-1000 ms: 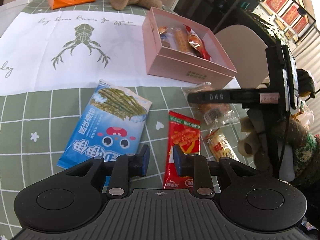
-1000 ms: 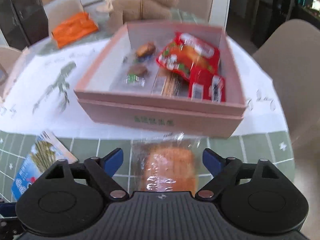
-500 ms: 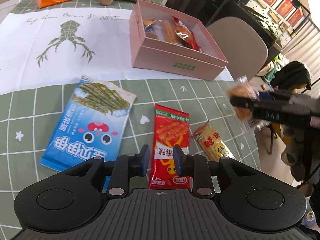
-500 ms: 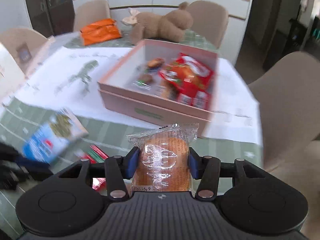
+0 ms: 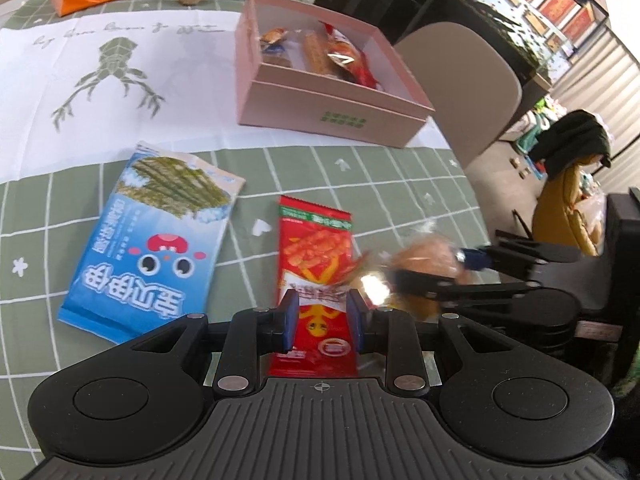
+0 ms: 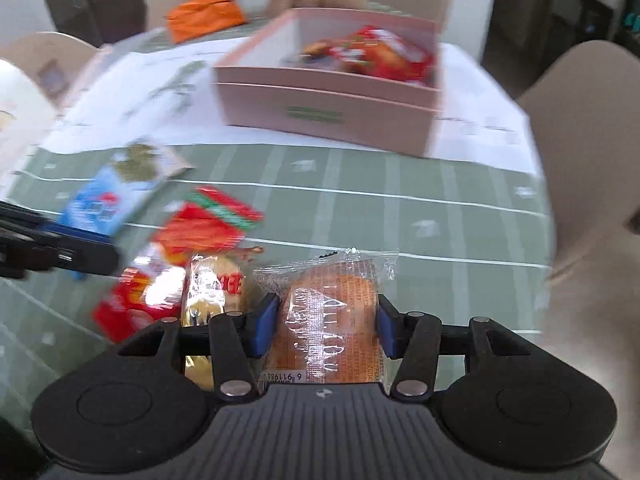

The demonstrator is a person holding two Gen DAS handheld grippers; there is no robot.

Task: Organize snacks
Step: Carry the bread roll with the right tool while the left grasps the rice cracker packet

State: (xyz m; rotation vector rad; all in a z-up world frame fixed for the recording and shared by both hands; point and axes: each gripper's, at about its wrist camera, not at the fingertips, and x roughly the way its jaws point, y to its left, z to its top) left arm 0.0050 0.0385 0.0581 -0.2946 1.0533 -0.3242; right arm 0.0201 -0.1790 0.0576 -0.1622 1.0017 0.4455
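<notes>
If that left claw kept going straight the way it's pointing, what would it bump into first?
Most likely the red snack packet lying on the table: it sits right between and ahead of the left gripper's slightly parted fingers. Depth is hard to judge.

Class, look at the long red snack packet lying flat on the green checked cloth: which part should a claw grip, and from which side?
Grip the long red snack packet across its narrow width, near the middle, coming down from above. It lies flat and slim, with its long edges running toward the camera, so the left claw above its near end already lines up with them.
</notes>
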